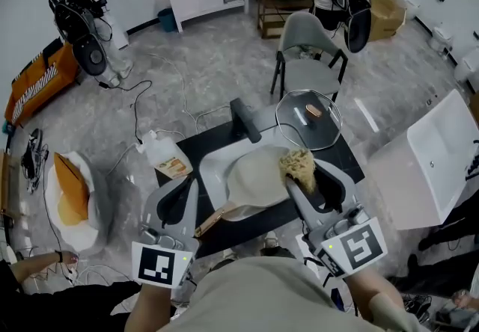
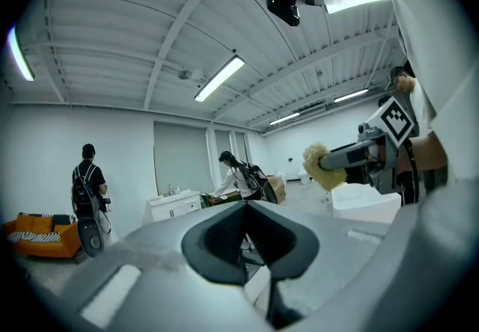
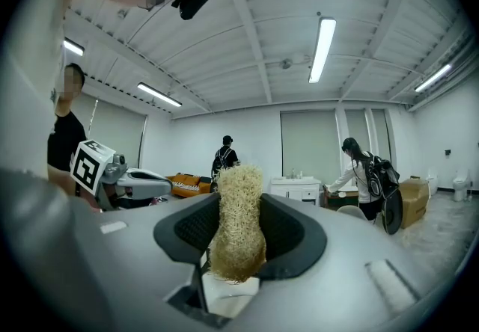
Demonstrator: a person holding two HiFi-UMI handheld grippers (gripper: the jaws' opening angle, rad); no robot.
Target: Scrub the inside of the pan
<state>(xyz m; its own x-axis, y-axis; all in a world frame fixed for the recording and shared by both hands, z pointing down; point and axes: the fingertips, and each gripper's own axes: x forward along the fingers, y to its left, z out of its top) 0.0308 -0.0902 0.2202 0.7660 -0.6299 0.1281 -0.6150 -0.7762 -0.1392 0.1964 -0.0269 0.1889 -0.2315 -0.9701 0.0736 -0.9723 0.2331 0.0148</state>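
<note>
the right gripper point(image 1: 301, 179) is pinching a pale, fibrous scrubber point(image 1: 298, 164). its own view shows the pad squeezed upright between both jaws, with the tuft standing well past the tips. the left gripper point(image 1: 185, 187) has its jaws pressed together, and its own view shows nothing between them.

the pan point(image 1: 251, 181) lies just ahead of the two grippers and between them. it sits in a white basin point(image 1: 212, 166) set into the dark worktop point(image 1: 198, 140). its wooden handle point(image 1: 212, 220) runs back toward the left gripper and passes beside that gripper's body rather than between its tips. the scrubber sits over the pan's rim on the right gripper's side. whether it touches the metal cannot be told from the head view. in the left gripper view it looks to be held up in the air.

beyond the right gripper a glass lid point(image 1: 296, 128) rests on the worktop. ahead of the left gripper, off to its outer side, stands a bottle point(image 1: 166, 157).

as for progress, the tool is in hand and brought to the pan, so the pick-up looks done. the pan's inside looks plain and pale, with no suds or wet streaks to be seen, so the scrubbing itself seems barely begun, if at all. what is left, as i judge it, is to steady the pan, press the scrubber down into the bowl and work it around the base and walls.
</note>
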